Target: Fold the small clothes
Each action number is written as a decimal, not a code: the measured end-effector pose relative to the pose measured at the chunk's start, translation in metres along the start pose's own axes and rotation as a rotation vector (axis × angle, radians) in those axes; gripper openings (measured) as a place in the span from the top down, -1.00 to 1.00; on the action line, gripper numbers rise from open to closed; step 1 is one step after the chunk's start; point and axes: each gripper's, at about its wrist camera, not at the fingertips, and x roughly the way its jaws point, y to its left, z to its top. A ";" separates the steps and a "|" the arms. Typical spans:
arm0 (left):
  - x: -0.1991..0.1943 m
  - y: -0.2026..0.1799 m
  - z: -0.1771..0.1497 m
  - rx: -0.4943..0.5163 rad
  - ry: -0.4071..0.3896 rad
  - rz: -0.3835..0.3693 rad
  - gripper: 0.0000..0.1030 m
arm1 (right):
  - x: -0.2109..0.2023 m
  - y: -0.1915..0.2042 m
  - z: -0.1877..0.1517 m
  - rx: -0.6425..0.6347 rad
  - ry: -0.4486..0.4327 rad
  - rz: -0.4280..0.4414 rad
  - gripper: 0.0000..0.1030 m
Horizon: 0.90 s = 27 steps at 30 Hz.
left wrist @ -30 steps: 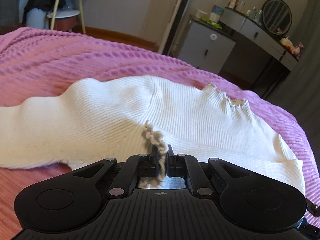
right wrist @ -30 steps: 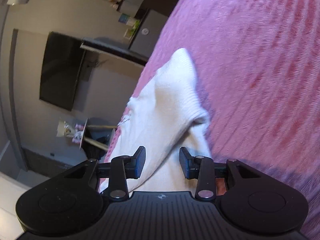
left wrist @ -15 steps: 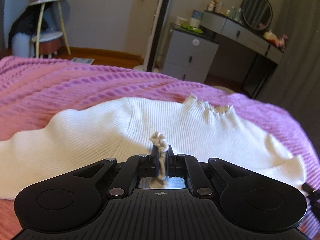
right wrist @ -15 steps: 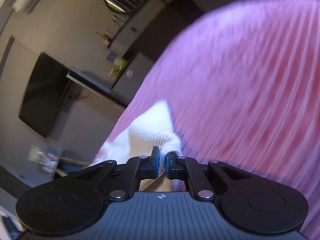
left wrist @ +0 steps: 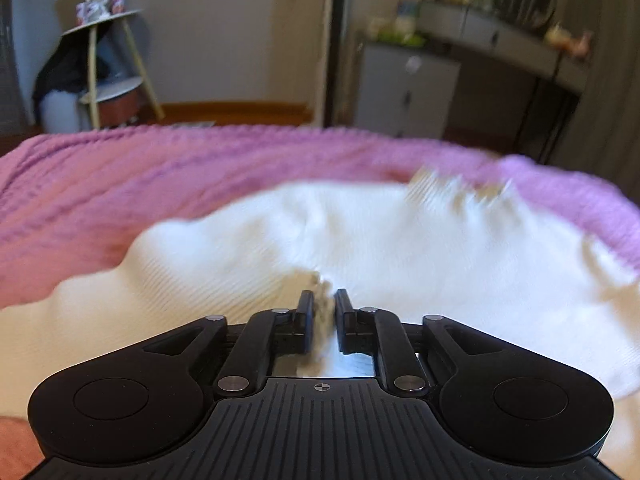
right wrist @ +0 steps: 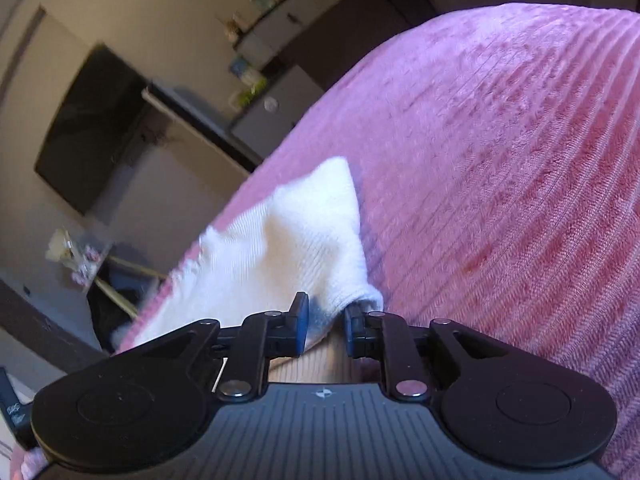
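A white ribbed sweater (left wrist: 400,248) lies spread across the purple bedspread (left wrist: 160,184), blurred by motion. My left gripper (left wrist: 323,300) sits low over its near edge. Its jaws are opening, a narrow gap shows, and the frilled hem stands loosely between the pads. In the right wrist view a sleeve end of the sweater (right wrist: 288,240) rests on the bedspread (right wrist: 500,180). My right gripper (right wrist: 326,312) is at the cuff, and its jaws are opening with the cuff still lying between them.
Beyond the bed's far edge stand a grey cabinet (left wrist: 404,88), a dressing table with a round mirror (left wrist: 500,40) and a small tiered side table (left wrist: 108,64). A dark screen (right wrist: 88,128) hangs on the wall.
The left jaws, clamped on the frilled hem before, now stand slightly apart. The right jaws went from wide to shut on the cuff, then parted a little. Both views rolled.
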 end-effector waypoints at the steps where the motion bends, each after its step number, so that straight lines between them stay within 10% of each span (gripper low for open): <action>1: -0.003 0.002 -0.003 -0.004 -0.011 -0.001 0.54 | -0.002 0.003 0.003 -0.012 0.023 -0.006 0.56; 4: -0.012 0.006 -0.008 -0.025 -0.006 -0.027 0.42 | -0.009 0.015 0.013 -0.069 0.125 0.066 -0.25; 6: -0.014 0.002 -0.011 -0.009 0.006 -0.052 0.29 | -0.016 0.024 0.018 -0.134 0.159 0.204 -0.32; 9: -0.013 -0.004 -0.015 0.017 0.004 -0.041 0.28 | -0.026 0.034 0.018 -0.169 0.064 0.240 -0.31; 13: -0.010 -0.008 -0.014 0.008 0.012 -0.044 0.73 | -0.013 0.046 0.004 -0.299 -0.016 0.044 0.46; 19: -0.014 -0.020 -0.013 0.088 -0.050 0.016 0.82 | 0.011 0.058 -0.022 -0.484 -0.028 -0.158 0.52; 27: -0.002 -0.005 -0.018 0.064 -0.041 0.075 0.67 | 0.016 0.070 -0.032 -0.548 -0.035 -0.149 0.50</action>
